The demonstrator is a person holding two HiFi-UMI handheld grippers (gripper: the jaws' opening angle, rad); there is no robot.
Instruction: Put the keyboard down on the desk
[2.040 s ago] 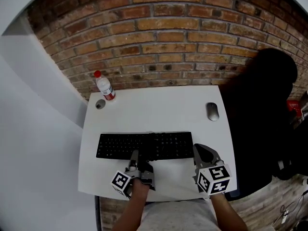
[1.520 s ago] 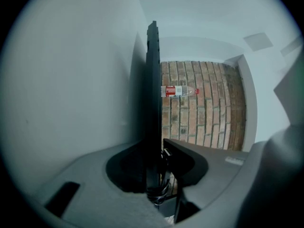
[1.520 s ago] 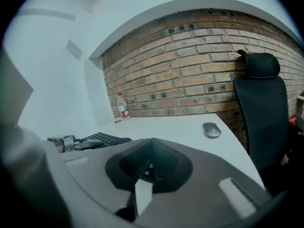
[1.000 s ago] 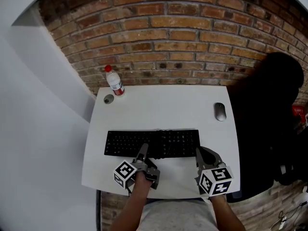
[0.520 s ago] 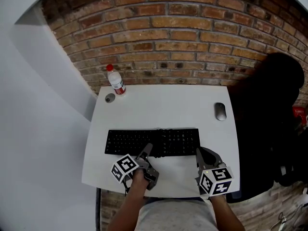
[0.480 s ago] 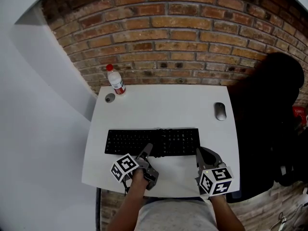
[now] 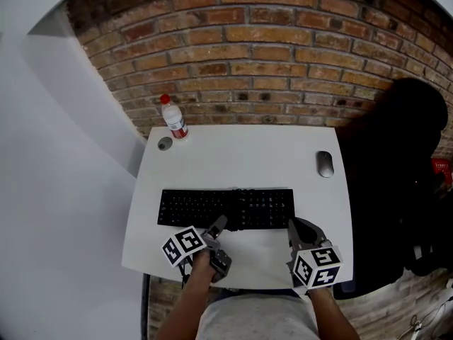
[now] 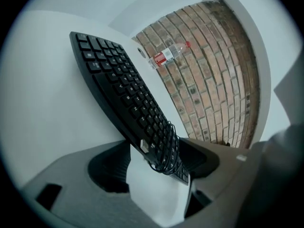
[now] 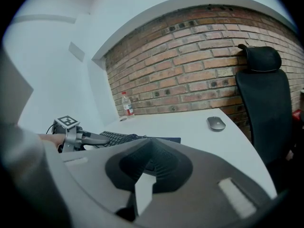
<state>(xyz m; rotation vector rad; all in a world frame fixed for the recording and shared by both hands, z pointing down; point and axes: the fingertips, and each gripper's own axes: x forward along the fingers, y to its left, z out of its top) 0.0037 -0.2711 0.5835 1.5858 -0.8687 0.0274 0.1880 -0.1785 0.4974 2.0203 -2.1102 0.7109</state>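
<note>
Looking down from the head view, the keyboard [image 7: 226, 209] lies flat across the middle of the white desk [image 7: 241, 154]. The left gripper [image 7: 218, 227] is at its near edge, rolled over further than a moment ago, and the right gripper [image 7: 296, 227] waits at the keyboard's lower right corner. The mouse [image 7: 325, 163] and bottle [image 7: 173, 119] sit well apart at the back. In the left gripper view the jaws have just been opening and stand wide. The keyboard's edge and coiled cable [image 8: 164, 156] lie between them, but I see no pad pressing. In the right gripper view the jaws look closed on nothing. To my eye the keyboard is down and let go, so the job is all but finished.
</note>
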